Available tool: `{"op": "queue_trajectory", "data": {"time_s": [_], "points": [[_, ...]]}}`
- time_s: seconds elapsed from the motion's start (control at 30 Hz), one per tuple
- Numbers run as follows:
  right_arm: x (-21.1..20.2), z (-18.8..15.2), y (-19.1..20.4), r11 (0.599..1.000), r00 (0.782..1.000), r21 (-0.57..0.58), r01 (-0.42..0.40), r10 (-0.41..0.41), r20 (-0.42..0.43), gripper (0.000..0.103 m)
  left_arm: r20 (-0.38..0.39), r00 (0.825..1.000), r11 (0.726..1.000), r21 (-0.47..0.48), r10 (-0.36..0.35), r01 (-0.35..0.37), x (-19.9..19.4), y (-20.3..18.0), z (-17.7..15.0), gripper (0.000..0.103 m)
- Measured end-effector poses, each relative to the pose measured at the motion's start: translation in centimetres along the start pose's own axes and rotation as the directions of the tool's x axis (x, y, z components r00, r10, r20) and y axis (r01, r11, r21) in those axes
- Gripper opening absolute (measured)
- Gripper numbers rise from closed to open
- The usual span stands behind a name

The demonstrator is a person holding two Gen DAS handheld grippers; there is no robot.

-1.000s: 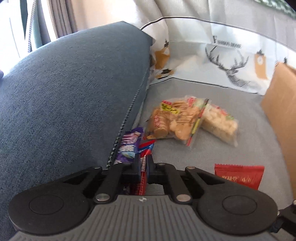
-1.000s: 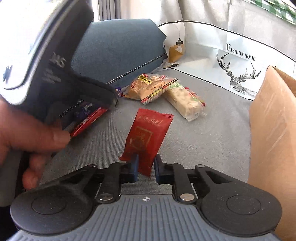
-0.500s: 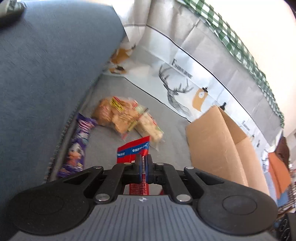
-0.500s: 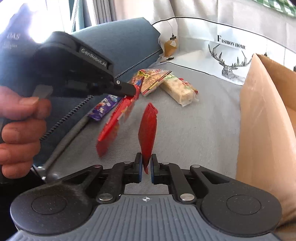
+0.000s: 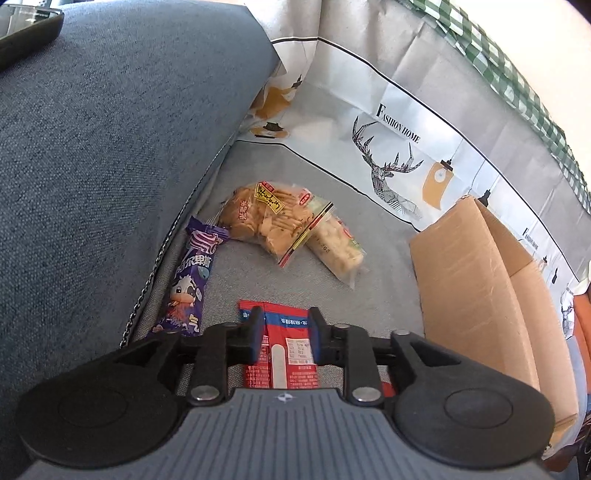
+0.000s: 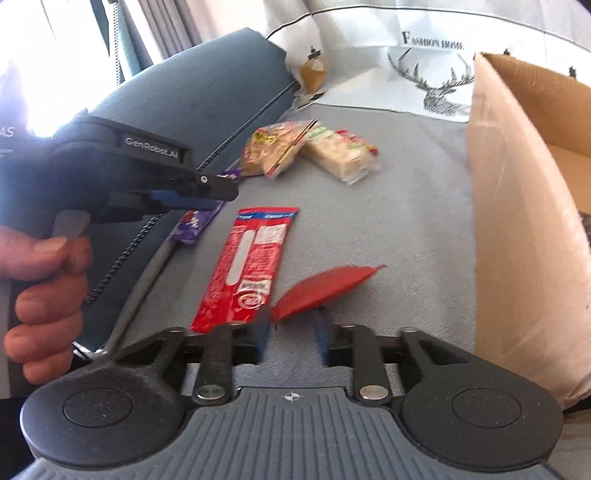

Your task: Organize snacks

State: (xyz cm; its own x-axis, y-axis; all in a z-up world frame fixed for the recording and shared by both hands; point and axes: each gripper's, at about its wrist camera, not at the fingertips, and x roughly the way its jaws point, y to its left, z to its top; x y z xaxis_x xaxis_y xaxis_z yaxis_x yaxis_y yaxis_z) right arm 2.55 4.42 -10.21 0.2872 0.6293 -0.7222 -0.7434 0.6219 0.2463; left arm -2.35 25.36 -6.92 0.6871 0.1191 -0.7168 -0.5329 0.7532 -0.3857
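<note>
Both grippers opening: left gripper (image 5: pixel 284 334) jaws released, long red-blue packet (image 6: pixel 245 266) flat below them, long axis running away from fingers; right gripper (image 6: pixel 293 334) releasing, small red sachet (image 6: pixel 325 286) blurred just ahead, box (image 6: pixel 517 206) right.

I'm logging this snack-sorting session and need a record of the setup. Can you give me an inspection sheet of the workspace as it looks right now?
Surface: grey sofa seat, bare between the packets.
Job's things: long red packet lying flat; small red sachet blurred, off the left pad of the right tool; purple packet along the cushion seam; biscuit bag overlapping a cracker pack; open cardboard box at the right.
Clutter: dark object on the blue cushion, unidentified.
Grippers: left tool jaws opening, the long packet seen between them, pads not pressing; right tool jaws opening, sachet free.
Cables: nothing seen.
Surroundings: deer-print cover behind; curtains by a bright window.
</note>
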Motion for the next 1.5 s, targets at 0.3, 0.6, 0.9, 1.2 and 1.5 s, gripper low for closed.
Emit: {"op": "queue_trajectory", "data": {"time_s": [0.3,0.6,0.9,1.2,1.5], "points": [[1.4,0.4,-0.4,0.999,0.999,-0.007,0.042,-0.042,0.009,0.057,-0.114,0.993,0.999,0.041,0.025,-0.02,2.2,-0.5,-0.1,0.054],[2.9,0.9,-0.8,0.997,0.997,0.009,0.074,-0.074,0.016,0.066,-0.162,0.977,0.969,0.223,0.14,-0.102,4.3,-2.9,-1.4,0.074],[3.6,1.2,-0.5,0.993,0.993,-0.017,0.116,-0.116,0.016,0.072,-0.125,0.968,0.935,0.311,0.217,-0.17,5.2,-4.0,-2.0,0.063],[4.1,1.2,-0.2,0.983,0.985,-0.07,0.17,-0.169,0.02,0.079,-0.084,0.959,0.936,0.257,0.271,-0.242,4.6,-2.9,-1.3,0.057],[4.2,1.0,-0.3,0.976,0.982,-0.102,0.191,-0.191,0.011,0.052,-0.099,0.958,0.933,0.272,0.27,-0.235,4.6,-3.0,-1.3,0.061]]}}
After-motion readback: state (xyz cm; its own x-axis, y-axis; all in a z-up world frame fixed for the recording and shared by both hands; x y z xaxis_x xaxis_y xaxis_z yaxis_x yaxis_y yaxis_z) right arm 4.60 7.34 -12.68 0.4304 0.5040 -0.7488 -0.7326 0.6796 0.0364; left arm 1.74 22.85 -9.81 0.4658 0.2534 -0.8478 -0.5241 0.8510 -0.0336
